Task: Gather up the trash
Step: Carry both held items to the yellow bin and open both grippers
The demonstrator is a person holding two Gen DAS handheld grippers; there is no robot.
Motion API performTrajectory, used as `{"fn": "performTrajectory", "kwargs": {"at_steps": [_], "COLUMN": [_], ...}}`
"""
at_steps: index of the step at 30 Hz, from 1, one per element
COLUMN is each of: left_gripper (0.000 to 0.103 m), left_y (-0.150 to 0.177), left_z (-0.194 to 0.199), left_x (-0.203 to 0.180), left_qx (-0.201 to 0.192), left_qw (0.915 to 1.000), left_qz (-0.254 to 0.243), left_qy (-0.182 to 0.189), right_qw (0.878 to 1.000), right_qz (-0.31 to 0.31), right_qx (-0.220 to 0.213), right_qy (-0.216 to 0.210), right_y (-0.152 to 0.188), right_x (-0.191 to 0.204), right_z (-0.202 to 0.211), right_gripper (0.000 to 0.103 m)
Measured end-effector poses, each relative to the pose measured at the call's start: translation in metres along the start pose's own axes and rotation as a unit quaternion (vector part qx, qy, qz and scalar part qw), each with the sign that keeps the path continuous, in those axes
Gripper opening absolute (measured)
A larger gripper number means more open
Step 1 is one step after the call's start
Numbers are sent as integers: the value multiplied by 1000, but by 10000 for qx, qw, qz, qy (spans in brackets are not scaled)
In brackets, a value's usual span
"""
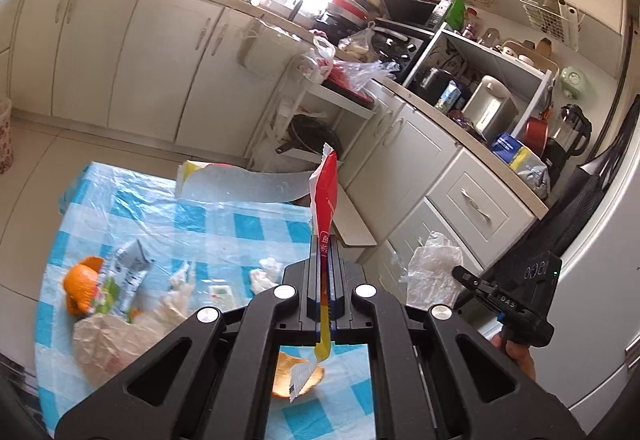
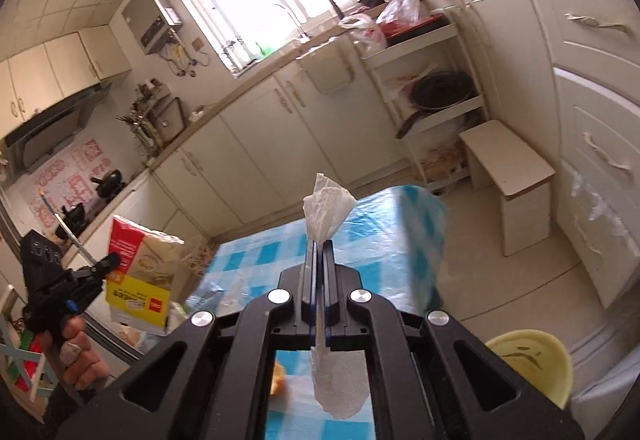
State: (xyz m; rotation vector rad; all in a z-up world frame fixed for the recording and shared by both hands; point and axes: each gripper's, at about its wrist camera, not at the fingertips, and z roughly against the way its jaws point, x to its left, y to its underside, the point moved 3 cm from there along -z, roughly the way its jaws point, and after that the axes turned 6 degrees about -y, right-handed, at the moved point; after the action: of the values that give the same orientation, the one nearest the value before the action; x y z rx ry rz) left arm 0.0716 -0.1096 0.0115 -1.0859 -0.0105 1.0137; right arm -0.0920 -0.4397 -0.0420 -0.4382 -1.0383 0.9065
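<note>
Left wrist view shows the left gripper [image 1: 325, 252] with its jaws clamped on a red and yellow snack wrapper [image 1: 325, 196], held edge-on so its long axis runs along the jaws: the red end with its crimped white seal points up and away, and the yellow end with a white torn tip hangs down behind the jaws toward the camera. Below it lies the counter [image 1: 248, 228], covered in a blue and white checked cloth under clear plastic. Toward the counter's left edge sit orange peel [image 1: 80, 288], a small drink carton [image 1: 128, 272] and a crumpled clear plastic bag [image 1: 116, 340]; two tissue wads [image 1: 266, 274] lie near the middle, and another piece of orange peel [image 1: 298, 376] shows near the near edge, under the wrapper's tail. At the right of this view the right gripper [image 1: 460, 274] holds a crumpled white tissue [image 1: 434, 272]. Right wrist view shows that gripper [image 2: 319, 246] with jaws closed on the tissue [image 2: 328, 206], its long axis also along the jaws, one bunched end fanning out past the tips and the other hanging below. At its left a hand [image 2: 78, 356] carries the left gripper with the wrapper [image 2: 140, 280] seen broadside. A yellow bin [image 2: 532, 364] sits at lower right, off the counter.
</note>
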Motion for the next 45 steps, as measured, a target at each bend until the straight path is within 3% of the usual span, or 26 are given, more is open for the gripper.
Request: {"fn": "performTrajectory", "kwargs": {"at_steps": [7,14,17,18,19,21,24,28,33,35,37,39,45], "left_gripper": [3,3,3,3,3,3,3,3,4,12,33,43,57], "left_y": [58,121,146,154,158,172,187,207,230,235,239,240,220], "left_z": [-52,-105,-126,-133,-140,-155,-175,-202,-237,-248,-255,-255,-228], "left_x": [-89,-165,-184,-188,-190,-195,-198,-204,-212,-213,-215,-216,-219], "left_qx": [718,1363,1623,1719,1795,1961,2169,2420,2767,2909,2964,2942,2710], "left_qw": [9955,9856,9812,9796,9783,9753,9712,9653,9545,9497,9475,9476,9554], "left_qz": [-435,-720,-867,-888,-903,-931,-952,-983,-1063,-1062,-1061,-1090,-1114], "left_qy": [447,689,589,550,506,397,241,50,-326,-461,-556,-608,-371], "right_qw": [9881,9676,9603,9587,9577,9569,9613,9720,9829,9847,9856,9861,9870], "right_qz": [-503,-1056,-1381,-1363,-1360,-1580,-1889,-1894,-1502,-1455,-1462,-1433,-1319], "right_qx": [691,1436,1786,1832,1828,1623,1091,222,-224,-261,-296,-379,-674], "right_qy": [1283,1787,1639,1698,1758,1817,1680,1371,1043,921,802,748,626], "right_y": [31,63,80,85,87,85,71,41,16,11,7,1,-14], "right_x": [-89,-152,-169,-172,-175,-183,-184,-162,-133,-128,-124,-120,-103], "right_z": [2,-15,-20,-19,-17,-8,12,41,53,53,52,53,62], "right_gripper": [3,3,5,11,25,40,42,52,58,58,58,59,62]}}
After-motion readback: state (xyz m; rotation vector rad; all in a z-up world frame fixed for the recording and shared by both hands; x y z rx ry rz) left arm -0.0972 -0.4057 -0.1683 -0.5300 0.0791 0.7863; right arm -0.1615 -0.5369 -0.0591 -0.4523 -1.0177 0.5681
